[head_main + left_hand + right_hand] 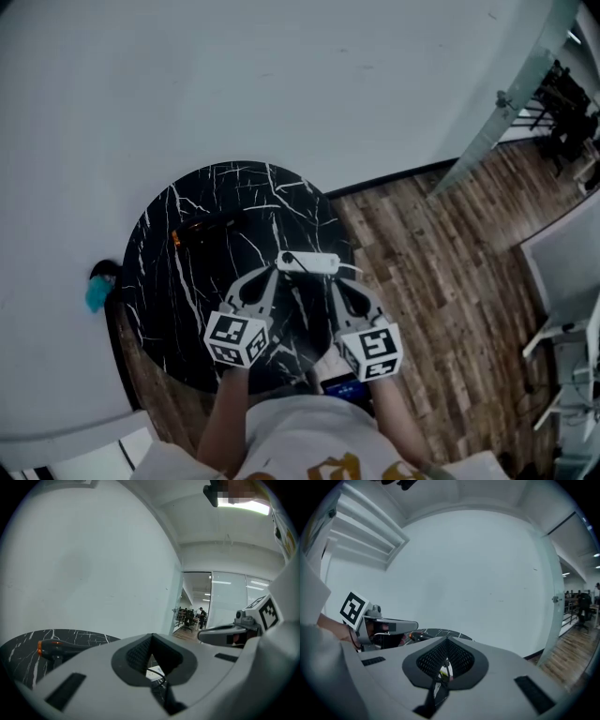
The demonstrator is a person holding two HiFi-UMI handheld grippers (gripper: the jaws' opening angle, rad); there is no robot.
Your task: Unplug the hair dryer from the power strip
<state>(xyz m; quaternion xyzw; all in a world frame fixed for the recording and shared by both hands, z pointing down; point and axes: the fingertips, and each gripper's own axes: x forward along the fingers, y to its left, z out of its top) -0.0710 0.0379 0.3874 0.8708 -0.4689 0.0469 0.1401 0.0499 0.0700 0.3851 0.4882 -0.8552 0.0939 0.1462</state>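
Closed tight and empty, left gripper and right gripper near power strip; may drag power strip off table unless pinned.

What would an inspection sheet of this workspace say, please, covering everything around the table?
Surface: round black marble-pattern table.
Job's things: dark hair dryer with an orange accent, lying far left; white power strip just ahead of the grippers; whether it is plugged in is unclear.
Clutter: teal object off the table's left edge, kind unclear.
Grippers: left gripper and right gripper both shut, empty, side by side near the strip.
Cables: dark cable on the table beyond the left jaws.
Surroundings: white wall, wood floor, glass partition.
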